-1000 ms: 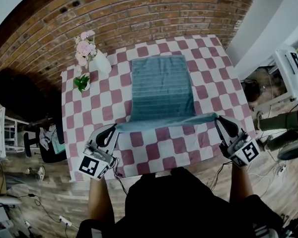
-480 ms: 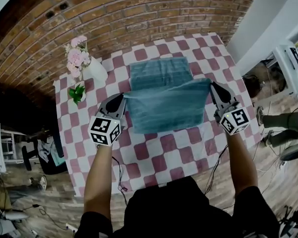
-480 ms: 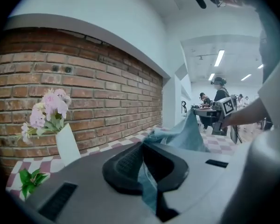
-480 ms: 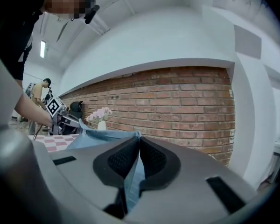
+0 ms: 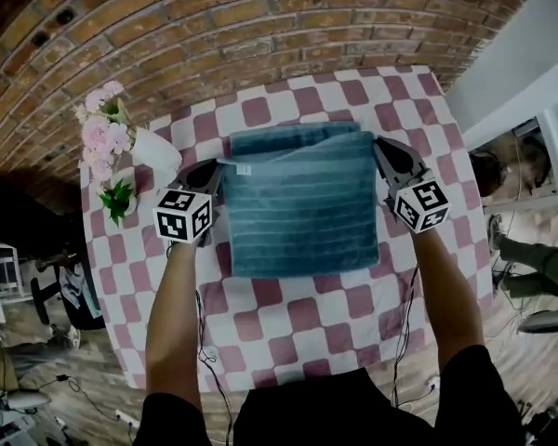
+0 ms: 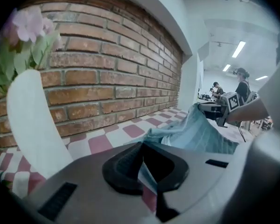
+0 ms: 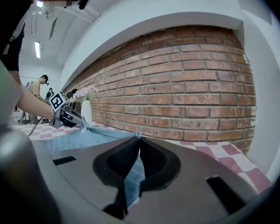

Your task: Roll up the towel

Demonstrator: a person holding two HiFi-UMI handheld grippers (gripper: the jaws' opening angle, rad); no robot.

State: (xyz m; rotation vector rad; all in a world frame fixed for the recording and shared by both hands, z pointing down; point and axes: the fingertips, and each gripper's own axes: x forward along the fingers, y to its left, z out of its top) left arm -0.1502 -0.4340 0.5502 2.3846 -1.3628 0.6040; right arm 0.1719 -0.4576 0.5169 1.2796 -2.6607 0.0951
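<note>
Towel [image 5: 302, 203], teal, ribbed: lies doubled at the middle of the checked tablecloth [image 5: 288, 328], fold toward 6 o'clock, free edges toward 12 o'clock, the upper layer ending just short of the lower one. A white label [image 5: 243, 167] shows at the upper layer's 10 o'clock corner.

Left gripper [image 5: 218, 166]: mine, at the towel's 10 o'clock corner, jaws closed tight on a pinch of the cloth; its own view shows the fabric caught between the pads [image 6: 130, 162] and running off toward 2 o'clock.

Right gripper [image 5: 378, 145]: mine, at the towel's 2 o'clock corner, jaws likewise pressed together on the cloth, a strip of it hanging between the pads [image 7: 123, 160]. The top edge spans from one gripper to the other.

White vase [image 5: 154, 152]: at 9 o'clock of the left gripper, near it, holding pink flowers [image 5: 99, 136].

Small green plant [image 5: 119, 199]: at 7 o'clock of the vase.

Brick wall [image 5: 260, 26]: at 12 o'clock, behind the table.
</note>
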